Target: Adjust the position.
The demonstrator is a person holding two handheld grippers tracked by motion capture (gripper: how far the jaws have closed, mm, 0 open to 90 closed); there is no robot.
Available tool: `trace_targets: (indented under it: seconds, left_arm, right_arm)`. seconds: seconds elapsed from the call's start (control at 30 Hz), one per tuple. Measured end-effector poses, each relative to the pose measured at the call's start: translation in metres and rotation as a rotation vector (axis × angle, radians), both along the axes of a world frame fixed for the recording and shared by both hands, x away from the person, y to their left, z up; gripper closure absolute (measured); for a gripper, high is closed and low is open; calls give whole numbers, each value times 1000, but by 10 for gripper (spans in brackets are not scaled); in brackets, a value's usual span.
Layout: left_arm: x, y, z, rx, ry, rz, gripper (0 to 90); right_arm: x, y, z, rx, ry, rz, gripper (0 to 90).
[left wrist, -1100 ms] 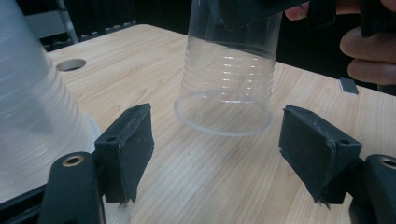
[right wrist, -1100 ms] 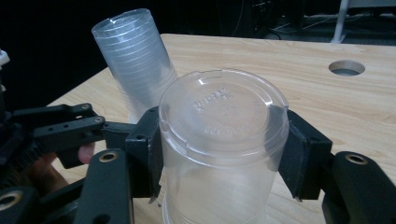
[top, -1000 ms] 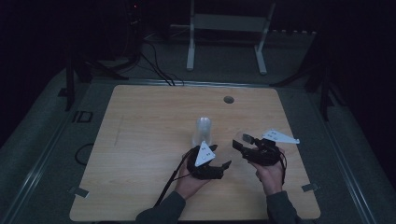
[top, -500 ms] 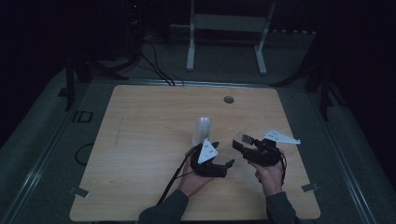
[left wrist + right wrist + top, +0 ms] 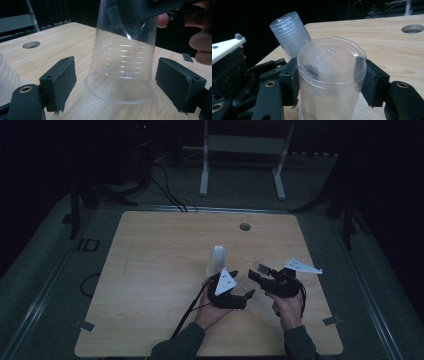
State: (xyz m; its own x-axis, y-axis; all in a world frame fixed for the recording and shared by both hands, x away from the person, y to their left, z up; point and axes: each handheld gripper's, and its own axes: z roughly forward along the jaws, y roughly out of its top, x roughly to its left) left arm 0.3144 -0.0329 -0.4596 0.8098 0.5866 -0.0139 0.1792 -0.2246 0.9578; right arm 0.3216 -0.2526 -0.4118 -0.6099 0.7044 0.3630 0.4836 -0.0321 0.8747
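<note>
A clear plastic cup (image 5: 331, 65) hangs upside down with my right gripper (image 5: 332, 82) shut on its sides near the base. In the left gripper view the same cup (image 5: 122, 62) sits rim-down just above the wooden table (image 5: 160, 250), between the jaws of my left gripper (image 5: 115, 85), which is open and not touching it. A tilted stack of clear cups (image 5: 217, 260) stands just behind the left gripper (image 5: 241, 296). The right gripper (image 5: 257, 272) is to the right of that stack, near the table's front middle.
A round hole (image 5: 245, 226) is cut in the table near its far edge. A white metal stand (image 5: 242, 150) rises behind the table, with cables (image 5: 165, 185) on the dark floor. Bits of tape (image 5: 85, 325) mark the front corners.
My left gripper has shifted slightly to the right, closer to the held cup. The right gripper and the stack have hardly moved.
</note>
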Motion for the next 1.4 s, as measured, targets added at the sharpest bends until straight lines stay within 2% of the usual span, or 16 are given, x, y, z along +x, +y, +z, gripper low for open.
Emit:
trace_targets:
  seconds: [0.6, 0.93, 1.2, 1.4]
  left_arm:
    - [3, -12, -4, -32, -8, -1, 184]
    - [3, -12, -4, -43, -12, -11, 256]
    - [1, -12, -3, -42, -18, -19, 285]
    - [1, -10, -2, -30, -20, -20, 290]
  right_arm:
    - [5, -7, -5, 155, 70, 49, 420]
    - [8, -11, -10, 220, 114, 58, 423]
    - [9, -11, -9, 203, 110, 61, 374]
    - [7, -7, -7, 139, 99, 85, 332]
